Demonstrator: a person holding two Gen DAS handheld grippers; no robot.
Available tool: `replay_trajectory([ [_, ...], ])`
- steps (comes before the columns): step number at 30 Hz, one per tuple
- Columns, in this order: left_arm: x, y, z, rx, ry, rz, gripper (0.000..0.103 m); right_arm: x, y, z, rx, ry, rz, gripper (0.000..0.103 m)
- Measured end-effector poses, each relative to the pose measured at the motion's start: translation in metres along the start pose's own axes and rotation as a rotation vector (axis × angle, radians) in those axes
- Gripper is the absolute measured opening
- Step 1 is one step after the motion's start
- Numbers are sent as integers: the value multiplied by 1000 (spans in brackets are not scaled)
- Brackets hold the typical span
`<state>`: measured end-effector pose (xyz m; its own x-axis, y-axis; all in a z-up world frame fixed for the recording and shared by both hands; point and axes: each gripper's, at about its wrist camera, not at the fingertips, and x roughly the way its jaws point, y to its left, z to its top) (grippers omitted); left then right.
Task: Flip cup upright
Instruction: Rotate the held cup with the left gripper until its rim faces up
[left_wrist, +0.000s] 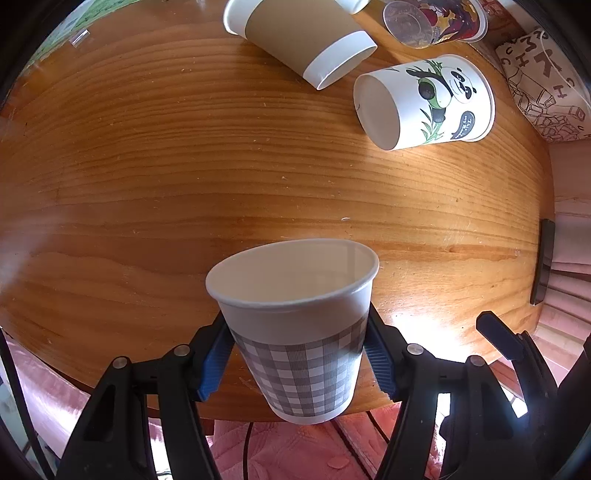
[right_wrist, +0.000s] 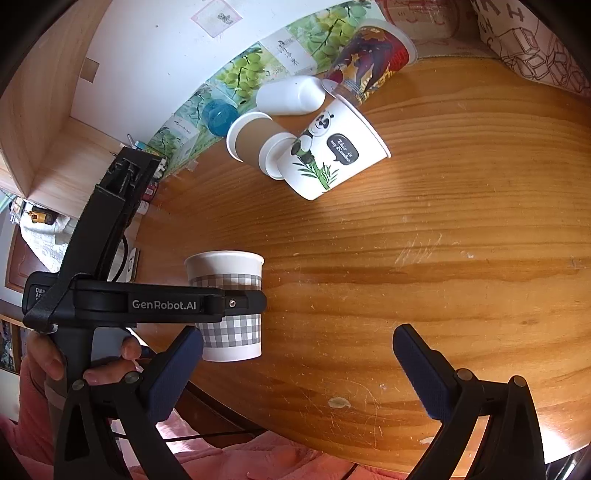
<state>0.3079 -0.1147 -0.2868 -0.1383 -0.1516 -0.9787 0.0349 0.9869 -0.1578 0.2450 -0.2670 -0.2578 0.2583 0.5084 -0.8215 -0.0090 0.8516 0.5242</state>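
A white paper cup with a grey check band (left_wrist: 299, 328) stands mouth up at the near edge of the wooden table (left_wrist: 184, 166). My left gripper (left_wrist: 297, 354) is shut on the checked cup, its blue pads pressed on both sides. In the right wrist view the same checked cup (right_wrist: 229, 306) is upright in the left gripper's black fingers (right_wrist: 243, 302). My right gripper (right_wrist: 299, 373) is open and empty above the table's near edge, to the right of the cup.
A panda cup (left_wrist: 424, 103) and a brown-sleeved cup (left_wrist: 299, 37) lie on their sides at the far right. A colourful printed cup (right_wrist: 365, 59) and a white bottle (right_wrist: 291, 96) lie behind them. A dark phone (left_wrist: 543, 262) sits at the table's right edge.
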Motion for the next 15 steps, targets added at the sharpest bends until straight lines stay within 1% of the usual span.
replay_trajectory([
  [4,1,4,3,-8,5,-18,70,3,1,-1,-5,16,4,103],
  [6,2,6,5,-15,12,-31,74,4,2,-2,-10,21,3,103],
  [9,1,9,7,-11,17,-39,78,6,4,-3,-14,26,0,103],
  [15,-8,15,10,-3,4,-56,79,8,5,-3,5,23,-5,103],
])
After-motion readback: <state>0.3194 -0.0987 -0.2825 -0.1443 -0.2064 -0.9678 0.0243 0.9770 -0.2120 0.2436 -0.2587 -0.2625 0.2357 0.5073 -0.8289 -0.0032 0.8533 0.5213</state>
